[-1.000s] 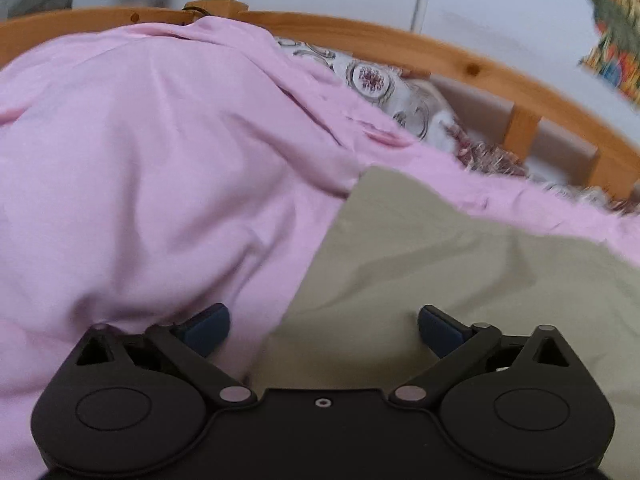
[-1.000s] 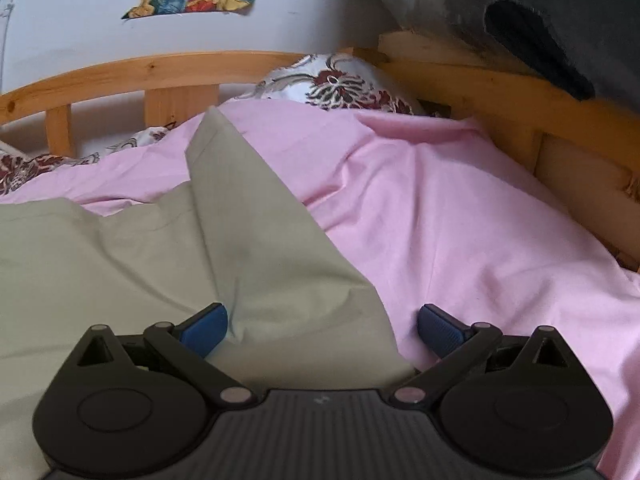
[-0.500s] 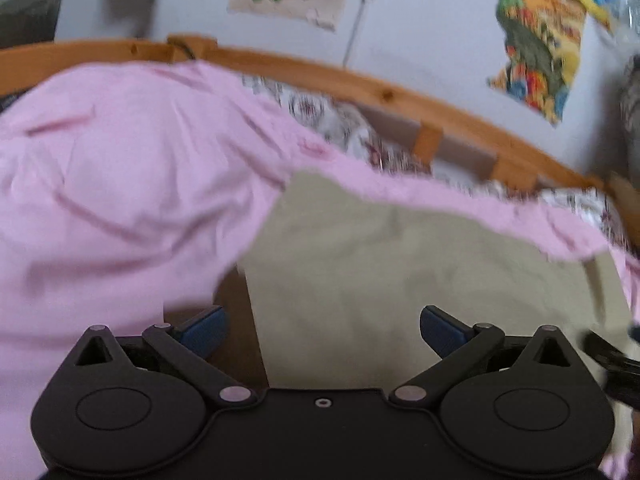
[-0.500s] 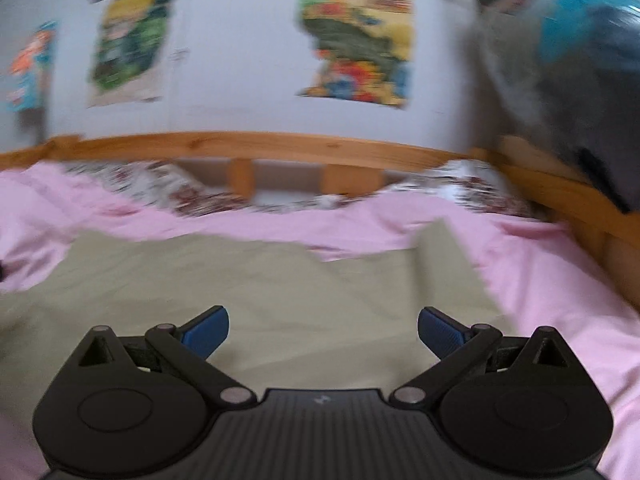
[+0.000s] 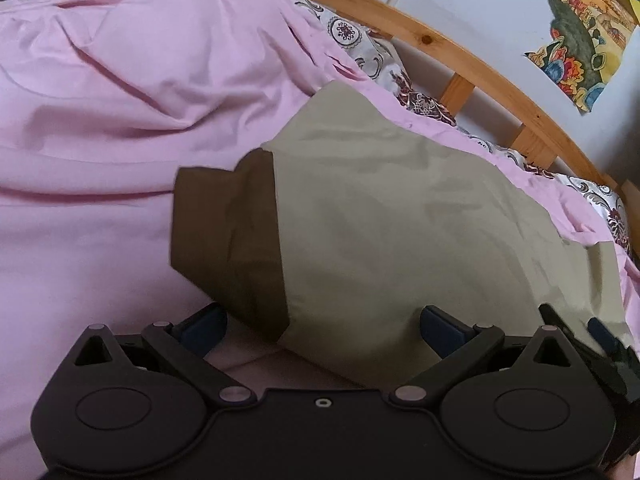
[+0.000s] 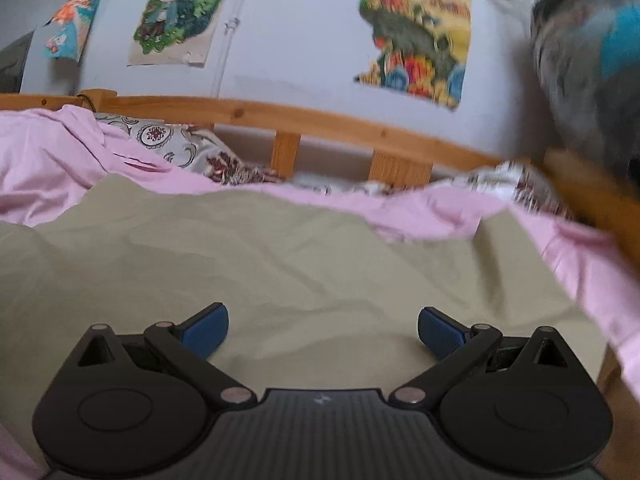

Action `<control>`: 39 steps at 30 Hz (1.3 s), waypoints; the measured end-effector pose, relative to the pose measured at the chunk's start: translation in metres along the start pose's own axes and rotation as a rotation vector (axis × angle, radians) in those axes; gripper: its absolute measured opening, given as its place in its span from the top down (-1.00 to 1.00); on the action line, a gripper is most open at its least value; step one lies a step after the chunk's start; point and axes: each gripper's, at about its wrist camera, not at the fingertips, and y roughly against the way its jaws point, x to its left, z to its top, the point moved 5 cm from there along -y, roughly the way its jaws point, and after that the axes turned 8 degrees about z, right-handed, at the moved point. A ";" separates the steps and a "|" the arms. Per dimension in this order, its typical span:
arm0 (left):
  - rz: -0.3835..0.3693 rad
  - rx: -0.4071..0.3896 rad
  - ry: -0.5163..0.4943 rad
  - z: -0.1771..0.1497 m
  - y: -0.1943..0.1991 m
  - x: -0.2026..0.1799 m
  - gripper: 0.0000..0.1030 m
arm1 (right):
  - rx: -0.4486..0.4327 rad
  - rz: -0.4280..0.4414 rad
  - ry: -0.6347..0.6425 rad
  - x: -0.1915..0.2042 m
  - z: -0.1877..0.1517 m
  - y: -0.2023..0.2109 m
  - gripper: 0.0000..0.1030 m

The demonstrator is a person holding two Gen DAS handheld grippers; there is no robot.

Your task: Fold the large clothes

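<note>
A bed with a pink sheet [image 5: 100,128] fills both views. Nearest, the left gripper [image 5: 322,320] and right gripper [image 6: 323,326] gape wide, holding nothing, over the khaki garment [image 5: 400,220] on the sheet. Beyond stand the wooden bed rail [image 6: 320,118] and posters [image 6: 416,32].

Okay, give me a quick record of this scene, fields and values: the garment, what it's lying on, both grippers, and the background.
garment: olive-green cloth, spread out, its left edge turned over showing a darker brown side
surface: pink sheet on a bed, wrinkled
left gripper: open, over the garment's near left edge, holding nothing
right gripper: open, over the garment, holding nothing
behind: patterned pillow, wooden bed rail, wall with colourful posters
image quality: right wrist view blurred at the right
</note>
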 end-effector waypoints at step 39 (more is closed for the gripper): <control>-0.191 -0.233 -0.035 0.056 0.045 -0.048 0.85 | 0.048 -0.016 0.016 0.002 -0.002 -0.003 -0.99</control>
